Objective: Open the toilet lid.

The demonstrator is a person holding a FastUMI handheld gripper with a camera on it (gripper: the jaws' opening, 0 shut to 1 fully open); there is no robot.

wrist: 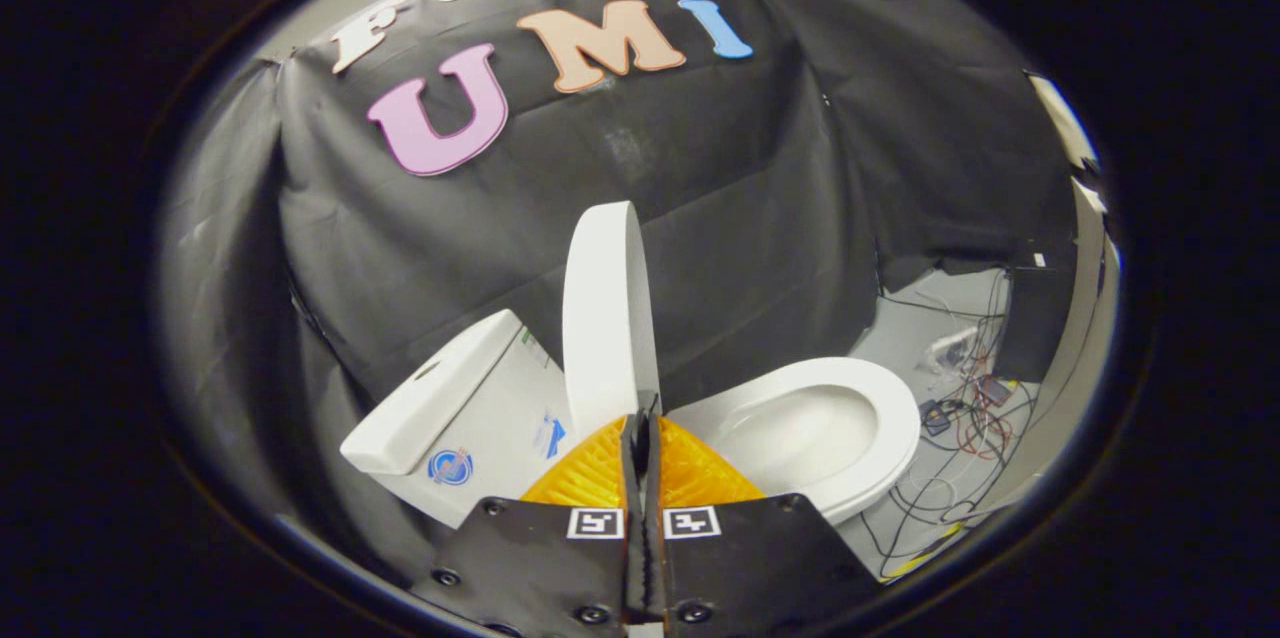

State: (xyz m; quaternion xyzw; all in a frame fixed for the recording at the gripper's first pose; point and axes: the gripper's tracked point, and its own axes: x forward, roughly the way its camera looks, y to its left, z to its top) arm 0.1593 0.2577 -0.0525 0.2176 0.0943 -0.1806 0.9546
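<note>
The white toilet lid (605, 318) stands raised, nearly upright, between the tank (440, 398) and the open seat ring (885, 398) with the bowl (800, 433) inside it. My gripper (645, 415) is shut, its fingers pressed together with only a thin slit between them. The fingertips sit right at the lid's lower edge, on the bowl side. Nothing is visibly held between them, and I cannot tell whether they touch the lid.
The black cloth wall hangs close behind the toilet. On the pale floor beyond the bowl lie tangled cables and small boxes (965, 398). A dark panel (1035, 318) stands at the far side.
</note>
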